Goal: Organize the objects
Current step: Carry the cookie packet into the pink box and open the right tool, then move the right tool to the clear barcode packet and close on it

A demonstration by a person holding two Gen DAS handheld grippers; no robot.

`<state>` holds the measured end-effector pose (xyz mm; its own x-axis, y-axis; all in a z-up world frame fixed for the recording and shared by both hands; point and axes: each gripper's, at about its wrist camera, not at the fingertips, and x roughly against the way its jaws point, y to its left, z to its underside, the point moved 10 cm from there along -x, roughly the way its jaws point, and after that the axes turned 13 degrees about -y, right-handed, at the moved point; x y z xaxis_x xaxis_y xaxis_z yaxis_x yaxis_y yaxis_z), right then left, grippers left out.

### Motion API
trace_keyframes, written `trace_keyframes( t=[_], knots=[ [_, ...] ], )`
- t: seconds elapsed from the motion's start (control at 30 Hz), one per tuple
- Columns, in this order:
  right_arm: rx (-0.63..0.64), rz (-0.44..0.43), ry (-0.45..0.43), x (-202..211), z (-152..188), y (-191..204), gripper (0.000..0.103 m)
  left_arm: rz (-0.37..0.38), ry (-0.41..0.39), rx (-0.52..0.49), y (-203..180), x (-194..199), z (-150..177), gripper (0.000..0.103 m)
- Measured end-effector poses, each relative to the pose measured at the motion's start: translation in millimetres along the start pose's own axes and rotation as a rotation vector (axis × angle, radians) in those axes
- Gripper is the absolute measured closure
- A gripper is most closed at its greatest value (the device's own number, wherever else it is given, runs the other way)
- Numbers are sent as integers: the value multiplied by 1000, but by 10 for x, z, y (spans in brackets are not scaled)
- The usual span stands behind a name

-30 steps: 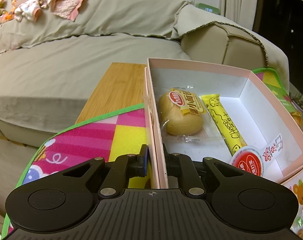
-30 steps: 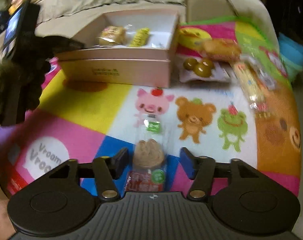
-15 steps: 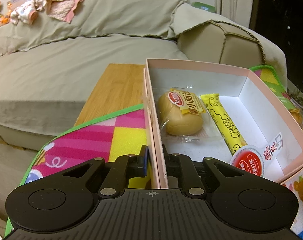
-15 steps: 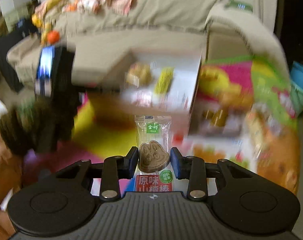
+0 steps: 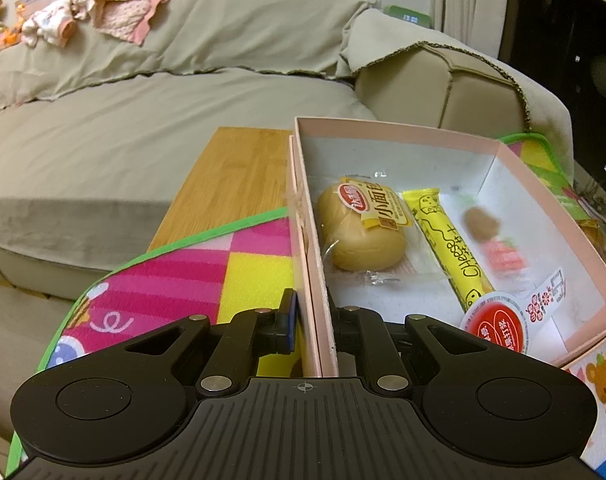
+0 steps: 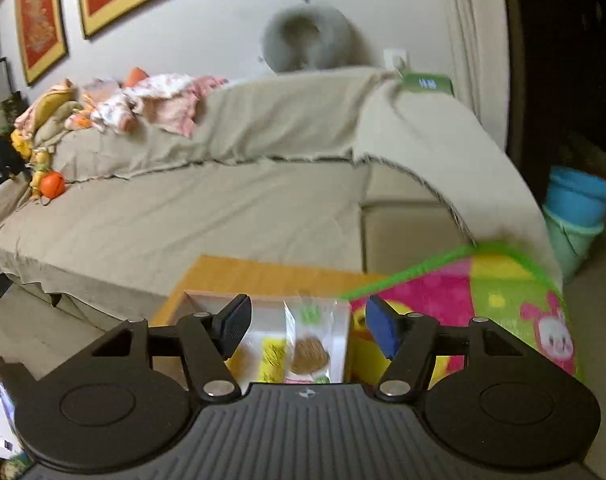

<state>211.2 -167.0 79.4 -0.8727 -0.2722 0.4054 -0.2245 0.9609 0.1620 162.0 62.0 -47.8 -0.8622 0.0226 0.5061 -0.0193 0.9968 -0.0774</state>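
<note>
My left gripper (image 5: 314,316) is shut on the near left wall of the open pink box (image 5: 399,130). In the box lie a wrapped bun (image 5: 359,236), a yellow cheese stick (image 5: 447,240) and a round red-labelled pack (image 5: 499,324). A blurred cookie packet (image 5: 487,236) is dropping in beside the stick. My right gripper (image 6: 308,326) hangs above the box (image 6: 207,296) with its jaws opening. The cookie packet (image 6: 309,350) shows between the fingers, and neither pad touches it.
The box stands on a bright cartoon mat (image 5: 207,272) laid over a wooden table (image 5: 239,168). A beige sofa (image 5: 143,120) with clothes on its back runs behind. Blue and green buckets (image 6: 579,200) stand on the floor at the right.
My right gripper closed on the cookie packet, lifted it off the mat and carried it over the box, then spread and let it go. The left gripper kept its hold on the box wall.
</note>
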Motion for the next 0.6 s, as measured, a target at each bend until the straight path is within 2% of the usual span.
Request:
trace_keyframes(
  t=[0.1,0.37,0.6],
  knots=[
    [-28,27,6,126,190,-234,38,0,0,2,-4,1,0,90],
    [13,242,14,602,771,-1072,27,1,-2,4,13,1,2,90],
    [32,306,86,667,1304,-1373,23,1,-1,3,14,-3,1,90]
  ],
)
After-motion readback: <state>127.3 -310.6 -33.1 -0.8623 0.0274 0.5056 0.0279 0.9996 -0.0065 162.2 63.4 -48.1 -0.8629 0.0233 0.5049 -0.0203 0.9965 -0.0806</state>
